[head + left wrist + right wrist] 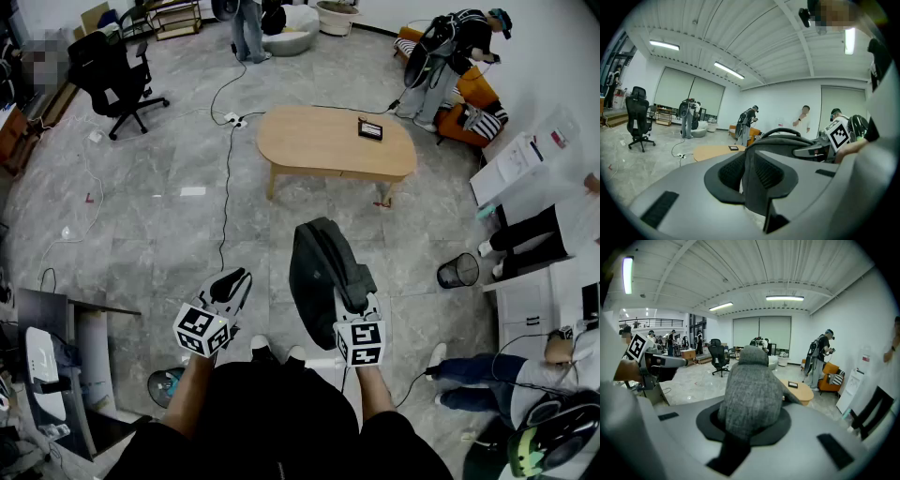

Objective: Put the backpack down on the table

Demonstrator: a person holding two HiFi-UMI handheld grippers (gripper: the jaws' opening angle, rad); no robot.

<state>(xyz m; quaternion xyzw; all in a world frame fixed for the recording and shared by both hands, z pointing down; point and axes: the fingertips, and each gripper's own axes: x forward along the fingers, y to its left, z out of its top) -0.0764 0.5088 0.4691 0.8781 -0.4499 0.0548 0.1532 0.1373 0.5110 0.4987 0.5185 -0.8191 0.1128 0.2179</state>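
Your right claw [355,297] is clenched on the backpack [319,267], so that's where the bag is: up in the air, gripped at its near end, with the dark grey bulk reaching forward from the claw over the grey tiled floor [169,234]. In the right gripper view the woven grey fabric fills the whole gap between the jaws and rises up the middle of the picture, so the grip looks solid.

Your left claw [234,278] is off to the left of the bag and not touching it. Its jaws are pressed together with nothing between them. From the left gripper view you can see the backpack just to its right, carry loop on top, with the right claw's marker cube [839,132] past it.

The table [314,141] is the light wooden oval one straight ahead of you, well apart from the bag, with open floor between them. A small dark device [370,129] sits near the table's right end and the rest of the top is bare wood. In the right gripper view the table shows just past the backpack's right edge.

Other stuff around: a black office chair [112,70] far left, a mesh bin [457,270] on the floor to the right, and a white cable [225,187] running across the tiles towards you.
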